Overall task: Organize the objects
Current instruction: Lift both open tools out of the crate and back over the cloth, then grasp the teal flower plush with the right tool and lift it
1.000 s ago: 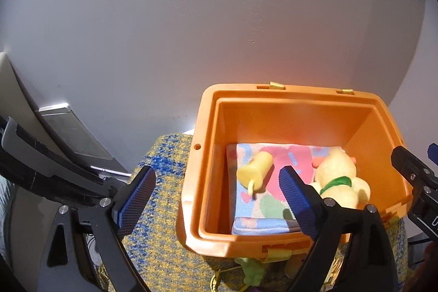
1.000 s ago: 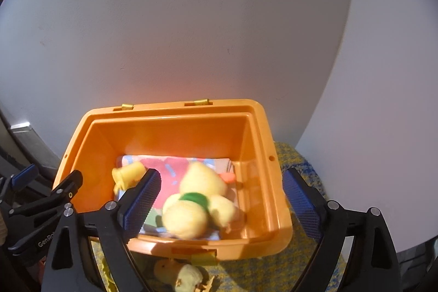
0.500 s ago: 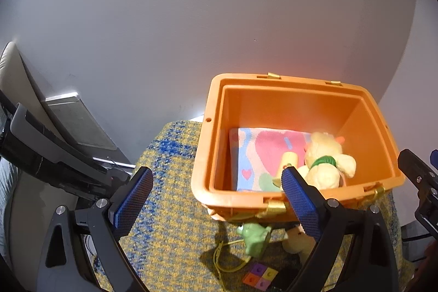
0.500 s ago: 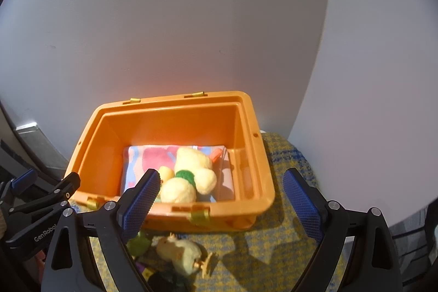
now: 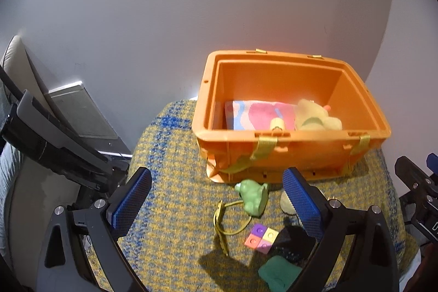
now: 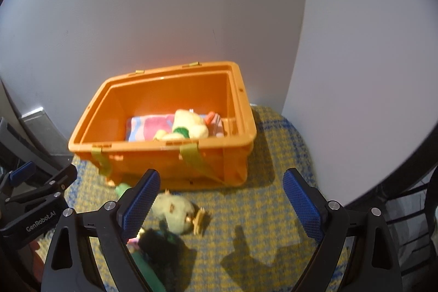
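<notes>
The round counter, covered in a yellow-and-blue woven cloth, fills the near half of both views, and more of it shows now than a second ago: both cameras have drawn back and up from the orange bin, which sits at the far side against the grey wall. That retreat reads as one drop finished and the next pick about to be chosen.

Inside the bin lie a pink-and-blue patterned cloth, a yellow plush with a green collar on its right part, and a small yellow cylinder toy close to the near wall, no longer out on the middle of the cloth.

On the counter, near of the bin, several things wait. A pale green plush with a wooden clip lies just right of the left finger of the right tongs. A green frog toy with a yellow cord lies between the fingers of the left tongs, slightly beyond them. Nearer are a black object, a dark green cloth and a small four-colour block, the last three by the left tongs' right finger.

Both tongs are spread wide and carry nothing.
</notes>
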